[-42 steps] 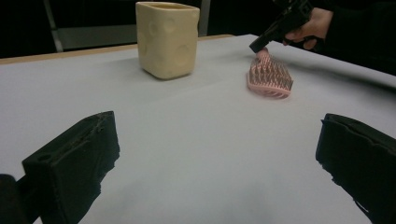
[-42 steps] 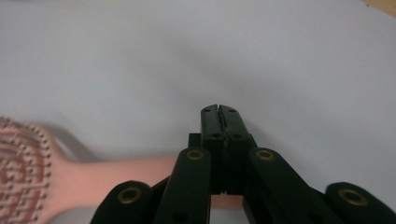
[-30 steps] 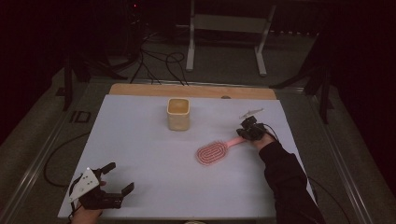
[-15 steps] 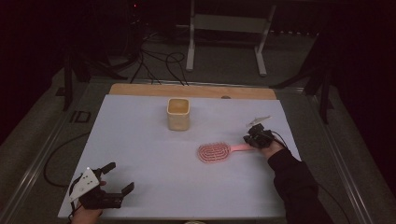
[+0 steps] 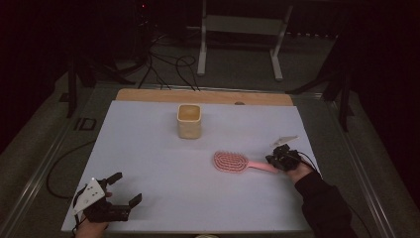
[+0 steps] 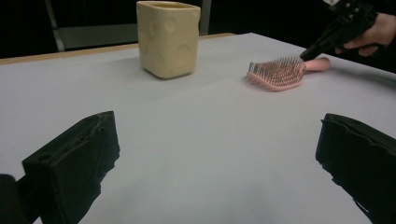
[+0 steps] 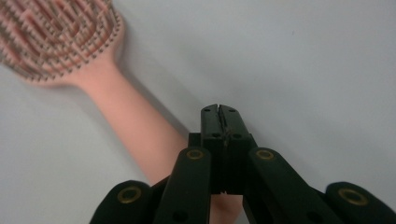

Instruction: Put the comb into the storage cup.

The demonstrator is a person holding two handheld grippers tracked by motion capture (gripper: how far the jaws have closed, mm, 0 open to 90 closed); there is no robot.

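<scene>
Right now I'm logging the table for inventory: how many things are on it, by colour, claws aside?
Pink: 1, the brush
Yellow: 1, the cup
Total: 2

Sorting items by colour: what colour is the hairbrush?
Pink hairbrush, clearest in the left gripper view.

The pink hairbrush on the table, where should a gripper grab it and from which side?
Grip the pink hairbrush by its handle, probably from above with the jaws across its width. The handle is narrow and smooth and lies flat, pointing toward the right gripper, whose shut jaws are right at it. The oval head lies bristles up, wider and harder to pinch.
</scene>
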